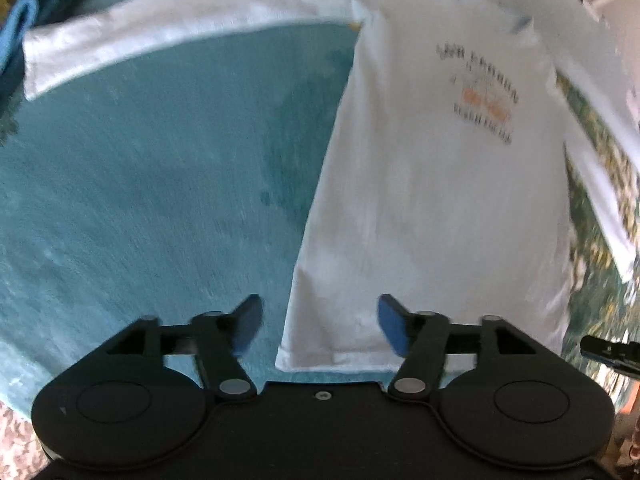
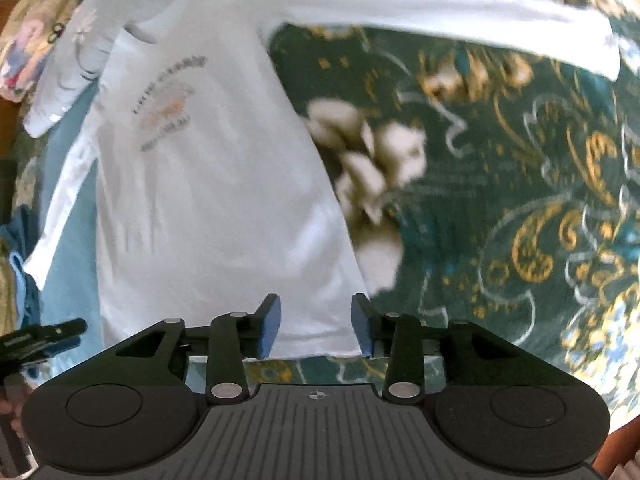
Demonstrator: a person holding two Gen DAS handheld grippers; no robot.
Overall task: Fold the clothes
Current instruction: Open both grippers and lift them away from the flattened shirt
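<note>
**White shirt laid flat, both grippers open at its hem**

A white long-sleeved shirt (image 1: 432, 208) lay spread face up, its printed chest graphic (image 1: 480, 92) blurred and not legible. The body of the shirt straddled two coverings: a teal blanket (image 1: 140, 200) under its left portion and a dark green patterned cloth (image 2: 520, 200) with gold scrollwork under its right. Both sleeves were stretched outward from the shoulders, one over the teal blanket (image 1: 160, 28), the other over the patterned cloth (image 2: 460, 8).

The left gripper (image 1: 320, 326) was positioned at the shirt's lower left hem corner, jaws wide apart, one blue pad over the blanket and the other over the white fabric. Nothing was held between them.

The right gripper (image 2: 316, 326) stood at the lower right hem corner, jaws likewise apart, with the hem edge visible between the pads and not clamped. Whether either gripper touched the fabric could not be determined.

A second light garment (image 2: 68, 80) lay beside the shirt's far shoulder.
</note>
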